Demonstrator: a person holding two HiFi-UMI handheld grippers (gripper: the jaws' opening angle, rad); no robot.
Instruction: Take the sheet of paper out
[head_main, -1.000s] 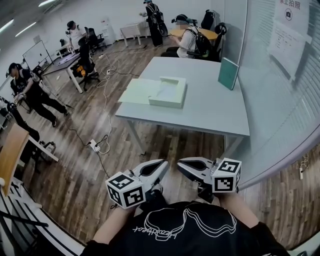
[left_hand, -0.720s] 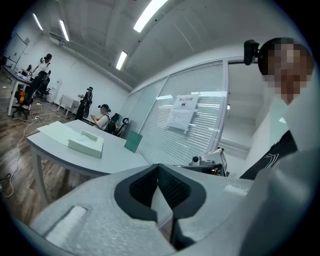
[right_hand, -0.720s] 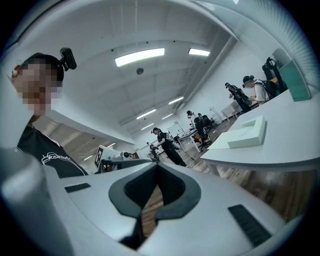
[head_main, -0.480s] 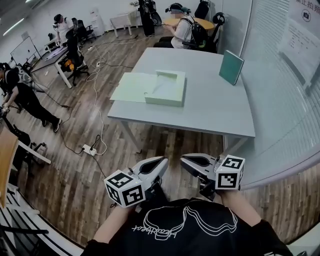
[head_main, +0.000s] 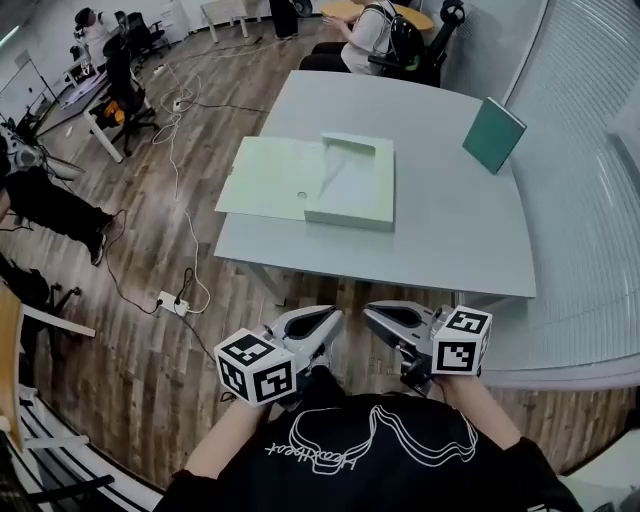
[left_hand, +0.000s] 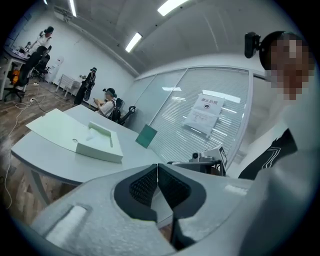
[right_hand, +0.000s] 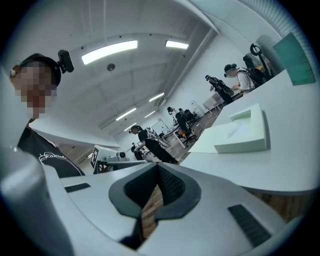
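A pale green file box lies open on the grey table, its lid flap spread to the left. The inside of its tray looks pale, and I cannot tell a sheet of paper apart from the box. My left gripper and right gripper hang side by side in front of my chest, short of the table's near edge, over the wooden floor. Both are shut with nothing between the jaws. The box lies ahead in the left gripper view and the box to the right in the right gripper view.
A teal book stands upright at the table's far right, beside a glass wall with blinds. Cables and a power strip lie on the floor to the left. Several people and office chairs are at desks farther back.
The table and the box have come closer and lower in the head view as I moved toward them. Both grippers stay shut, side by side.
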